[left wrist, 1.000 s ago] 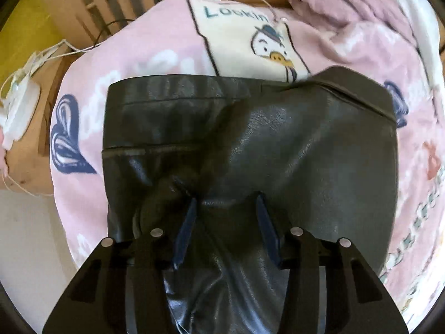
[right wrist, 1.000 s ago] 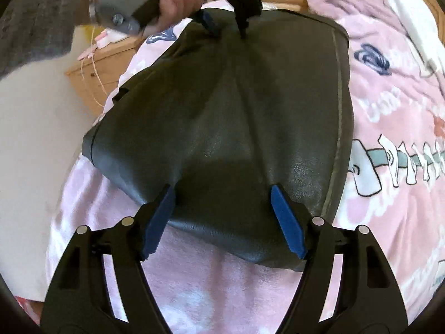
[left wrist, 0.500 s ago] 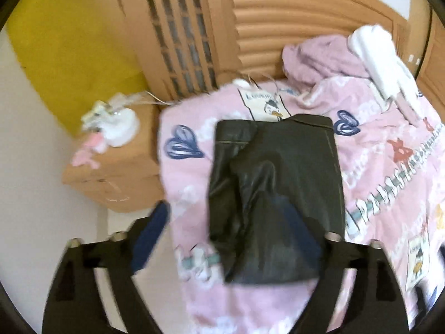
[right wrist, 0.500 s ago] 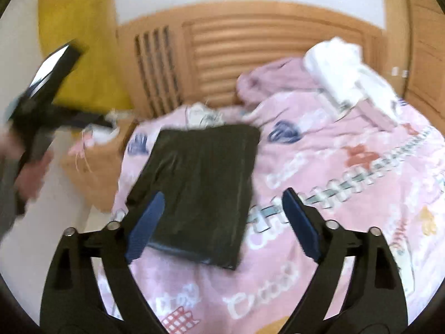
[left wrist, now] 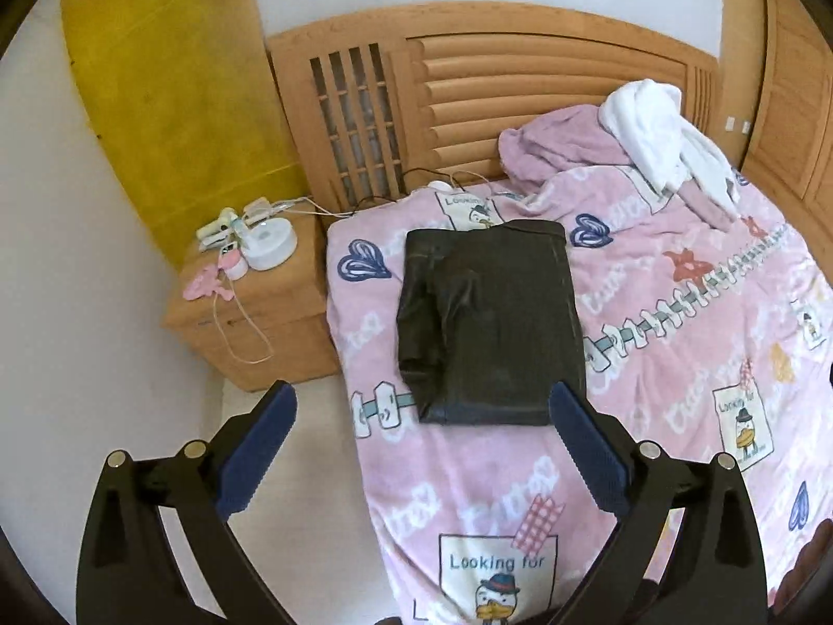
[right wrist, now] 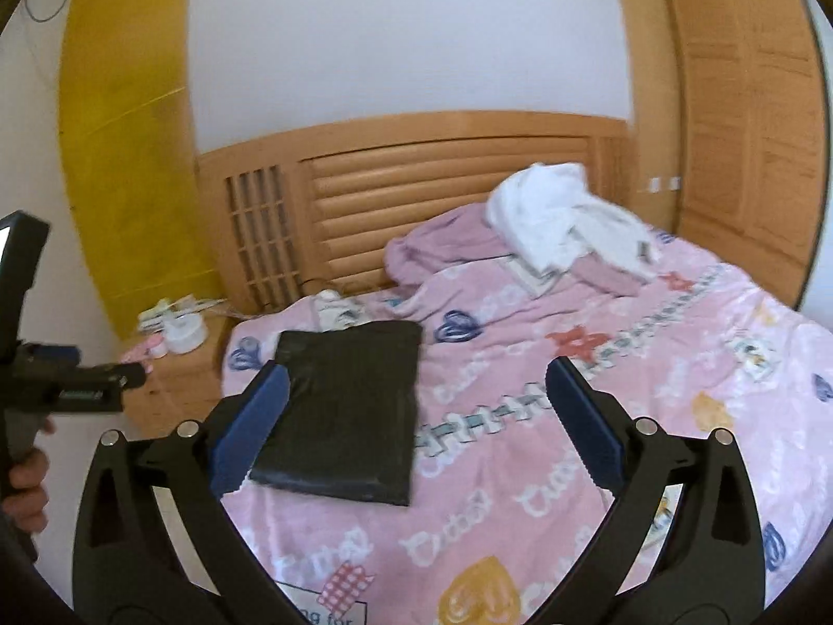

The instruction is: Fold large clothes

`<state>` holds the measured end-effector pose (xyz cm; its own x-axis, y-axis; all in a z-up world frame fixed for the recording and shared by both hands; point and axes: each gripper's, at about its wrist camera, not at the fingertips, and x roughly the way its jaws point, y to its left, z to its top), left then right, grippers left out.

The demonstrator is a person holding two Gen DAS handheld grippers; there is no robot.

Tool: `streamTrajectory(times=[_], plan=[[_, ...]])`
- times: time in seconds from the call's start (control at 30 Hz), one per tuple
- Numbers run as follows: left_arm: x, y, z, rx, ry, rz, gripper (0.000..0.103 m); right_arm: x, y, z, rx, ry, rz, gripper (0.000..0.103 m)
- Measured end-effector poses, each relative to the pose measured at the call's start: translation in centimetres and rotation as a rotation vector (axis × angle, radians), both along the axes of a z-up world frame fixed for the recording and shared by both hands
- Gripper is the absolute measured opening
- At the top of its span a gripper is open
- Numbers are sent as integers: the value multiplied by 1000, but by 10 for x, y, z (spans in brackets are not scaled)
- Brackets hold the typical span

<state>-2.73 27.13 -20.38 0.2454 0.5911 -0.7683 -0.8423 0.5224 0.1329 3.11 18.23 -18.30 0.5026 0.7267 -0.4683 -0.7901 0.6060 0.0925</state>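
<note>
**Now both tongs hang empty above a folded jacket**

Evidently the fold looks finished: the left gripper (left wrist: pixel 421 429) and the right gripper (right wrist: pixel 416 416) both have their blue pads spread wide with nothing between them, held well above the bed. At centre frame in both views, the black leather garment (left wrist: pixel 494 323) lies as a compact rectangle on the pink blanket (left wrist: pixel 677 364), near the nightstand (left wrist: pixel 260 323). At upper right, a white garment (left wrist: pixel 656 130) sits heaped, probably awaiting folding.

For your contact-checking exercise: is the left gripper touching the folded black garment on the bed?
Apart. The left wrist view shows the left gripper open and empty, above the black garment lying on the pink blanket.
</note>
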Motion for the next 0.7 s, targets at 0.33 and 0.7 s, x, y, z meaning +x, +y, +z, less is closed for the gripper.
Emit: streamTrajectory(times=[0.33, 0.7], plan=[[-8, -26, 5, -29, -44, -29, 95, 1, 15, -20, -125, 94, 27, 97], [5, -24, -9, -73, -23, -23, 95, -1, 32, -29, -170, 196, 92, 97]])
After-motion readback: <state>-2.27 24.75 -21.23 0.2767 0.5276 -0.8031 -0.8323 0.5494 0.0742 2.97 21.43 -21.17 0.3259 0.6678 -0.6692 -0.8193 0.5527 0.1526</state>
